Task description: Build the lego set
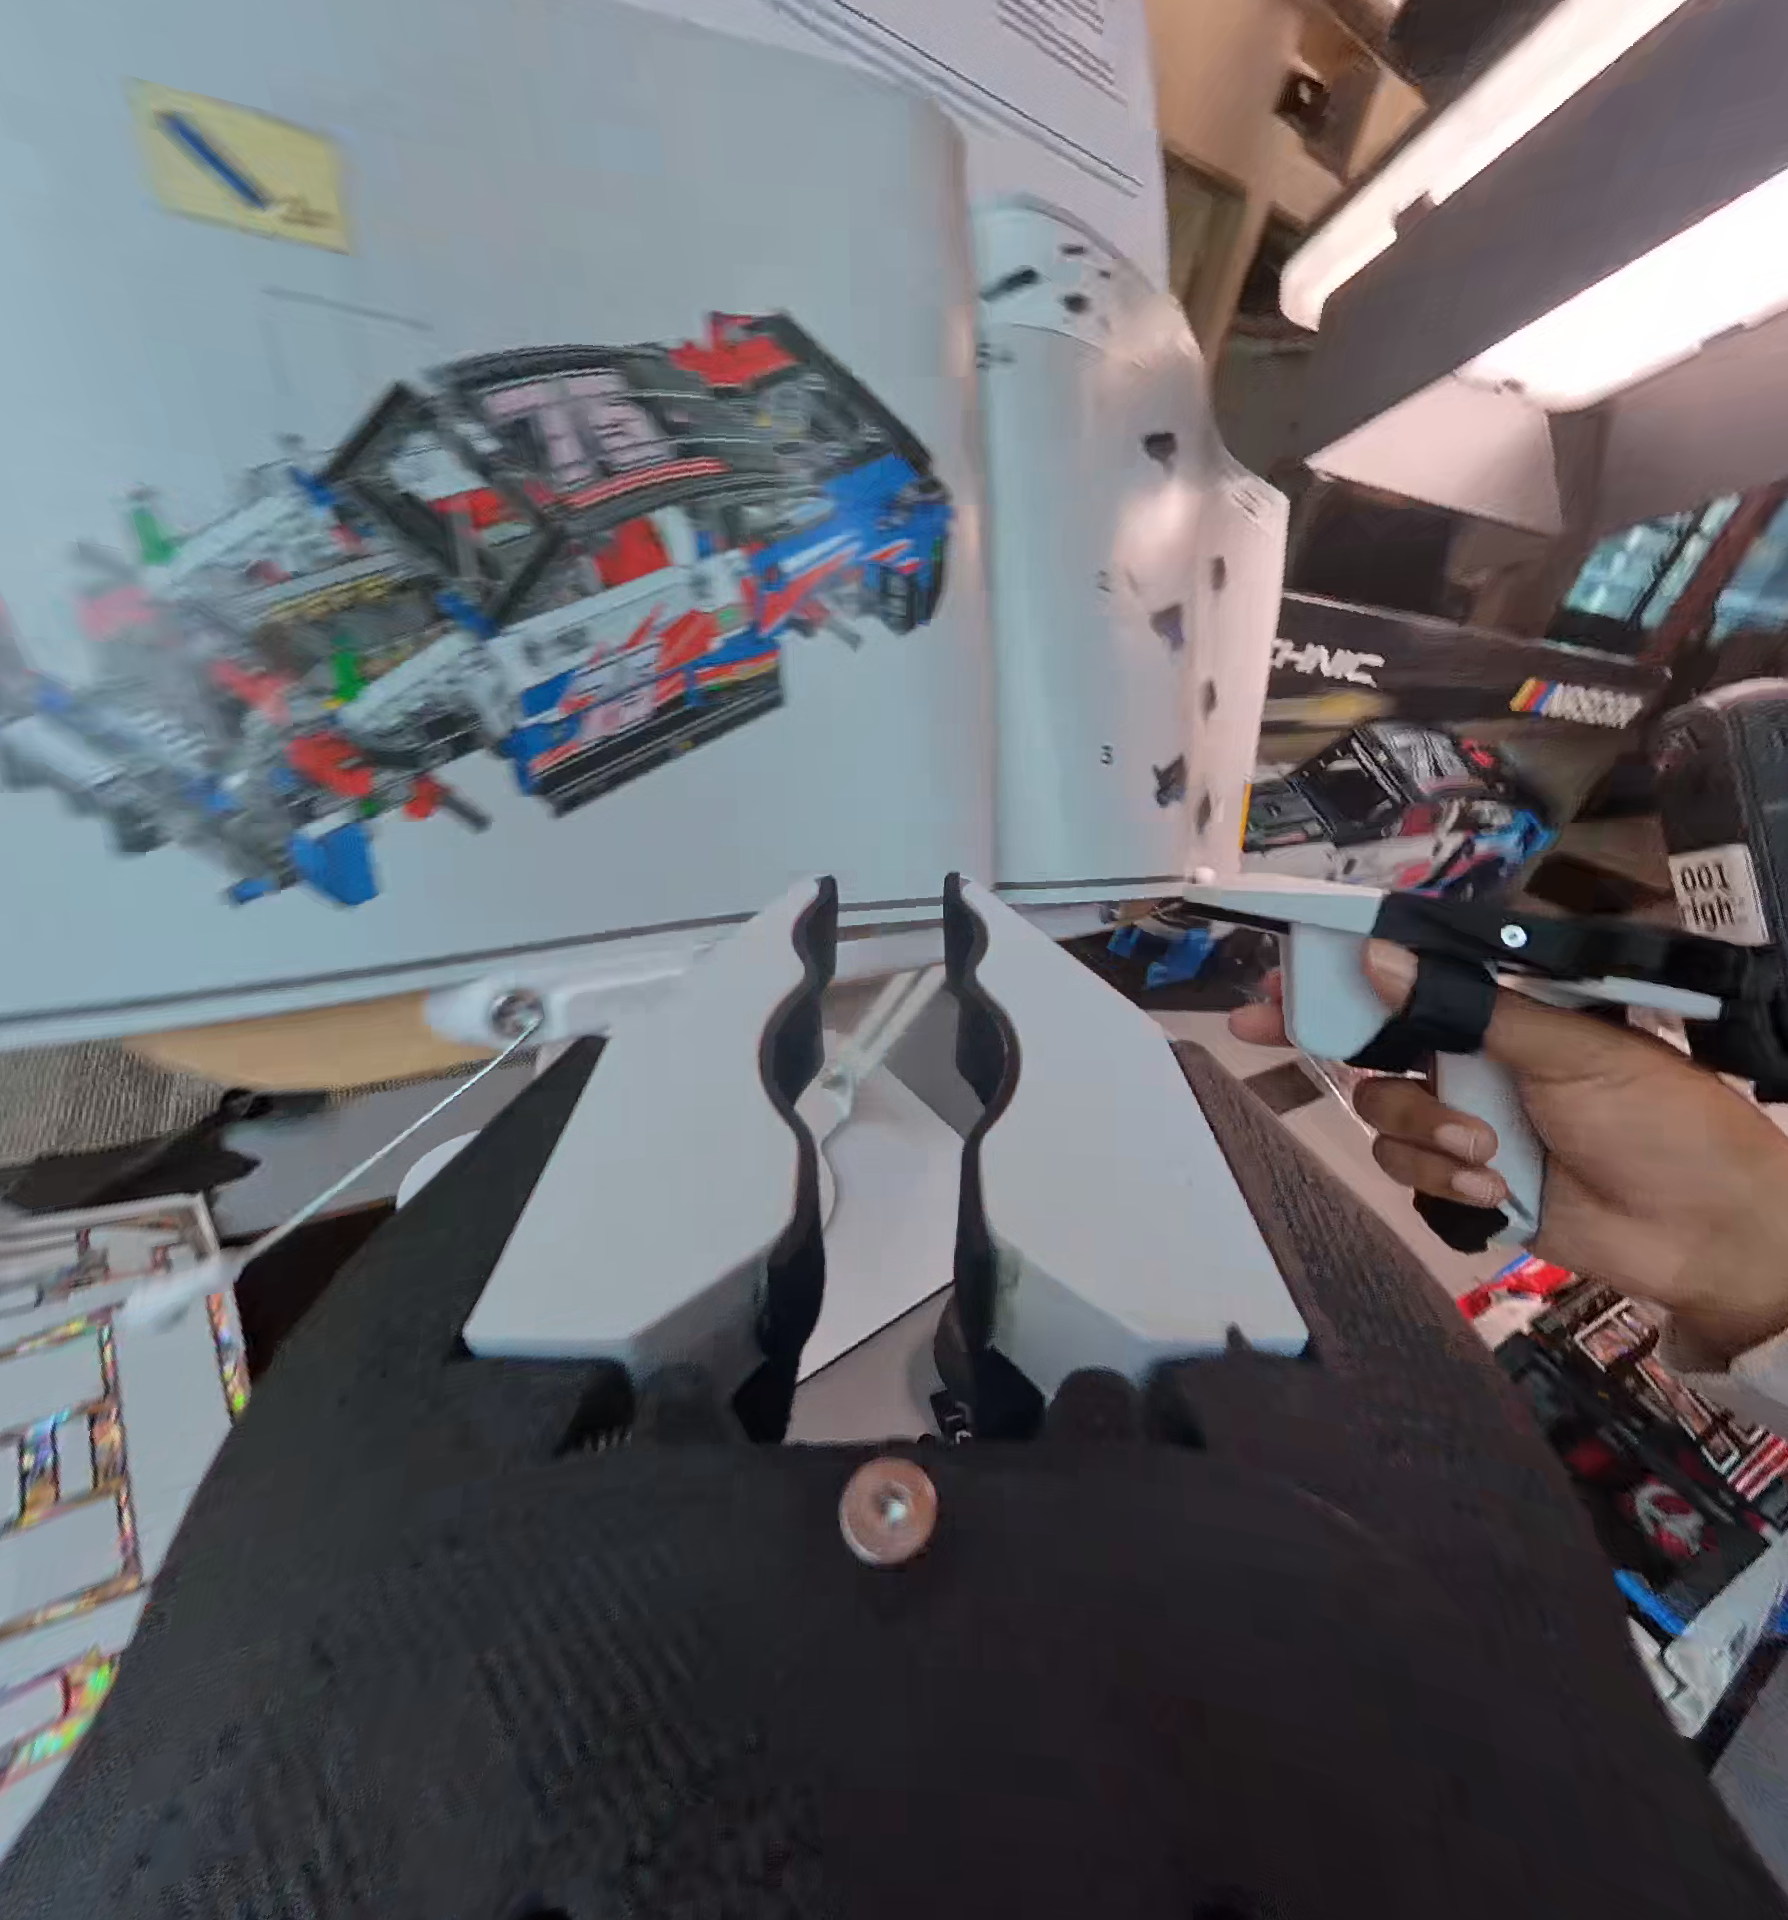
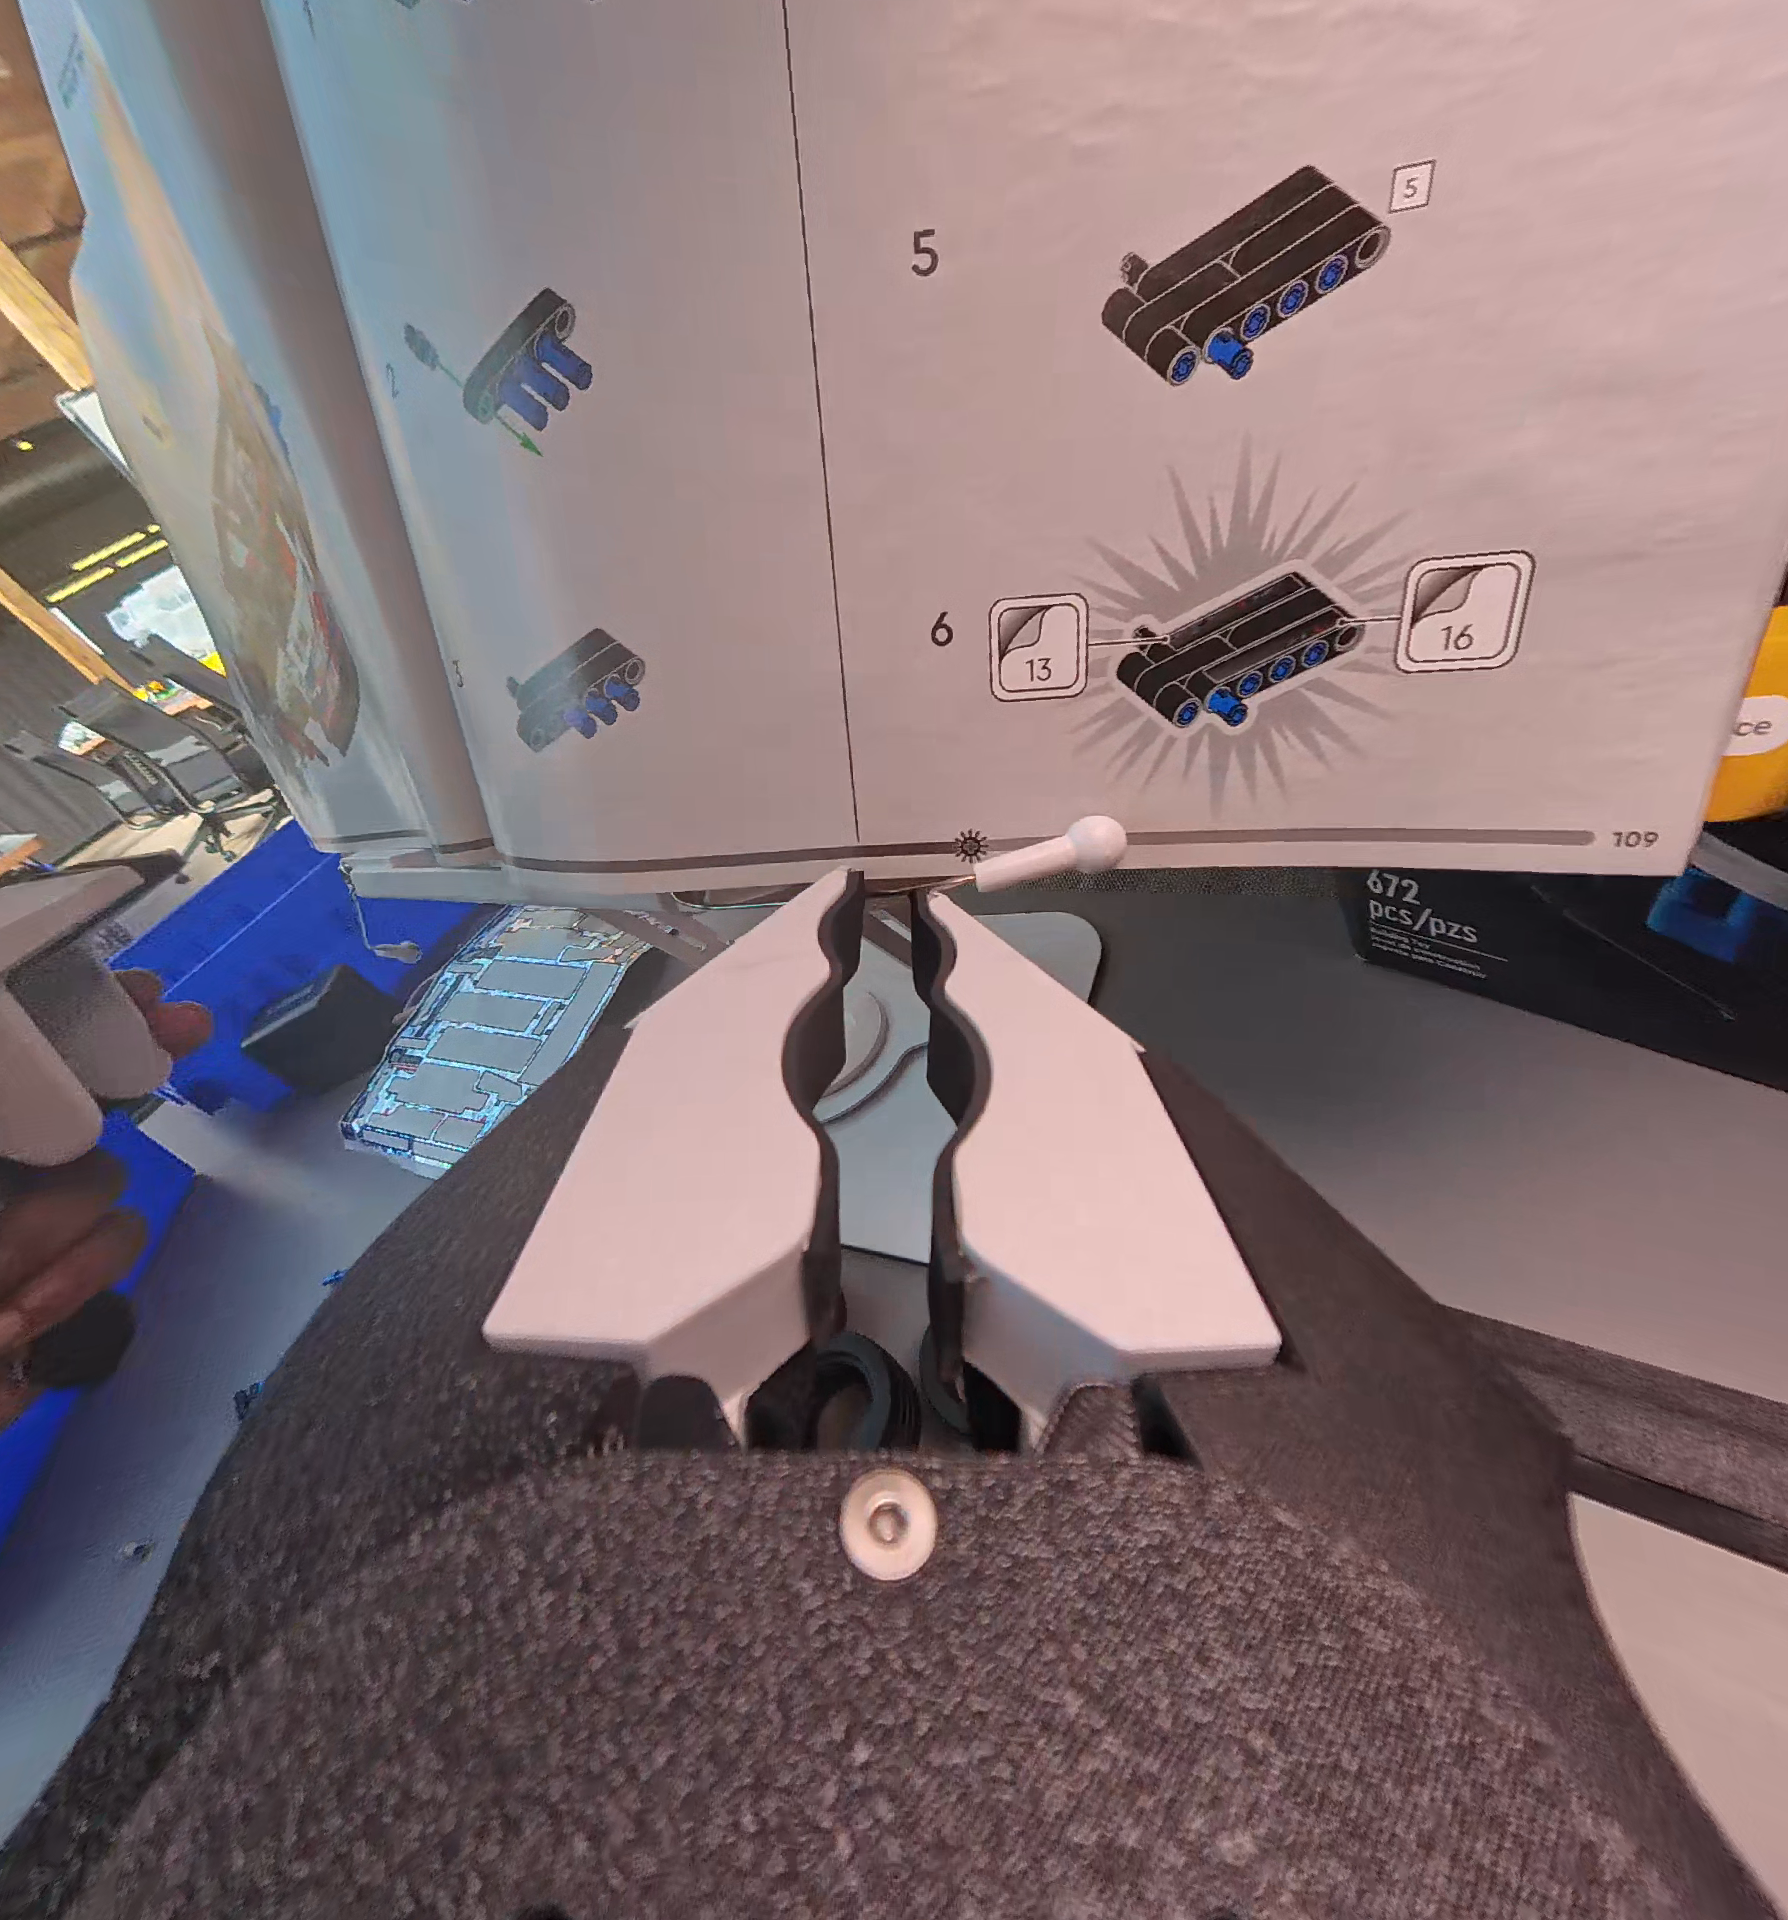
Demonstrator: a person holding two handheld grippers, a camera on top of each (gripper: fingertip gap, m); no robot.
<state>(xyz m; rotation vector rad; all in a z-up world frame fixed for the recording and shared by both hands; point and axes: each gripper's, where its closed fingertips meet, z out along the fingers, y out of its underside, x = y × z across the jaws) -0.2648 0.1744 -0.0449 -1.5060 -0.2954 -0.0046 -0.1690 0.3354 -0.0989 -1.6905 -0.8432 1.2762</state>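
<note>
Right now instruction booklet point(image 2: 1181, 468) standing up on stand so pages are easy reading. Both grippers pointing at its bottom edge. Left gripper point(image 1: 882, 894) open a little, empty. Right gripper point(image 2: 885, 888) nearly closed, gripping nothing. Half-built lego car point(image 1: 1690, 1496) lying low right. Sticker sheet point(image 2: 474, 1029) waiting beside.

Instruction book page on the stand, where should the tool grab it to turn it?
Probably pinch the page at its bottom edge right of the white clip, coming from below: it stands upright, with that thin edge exposed just ahead of the right tool.
</note>
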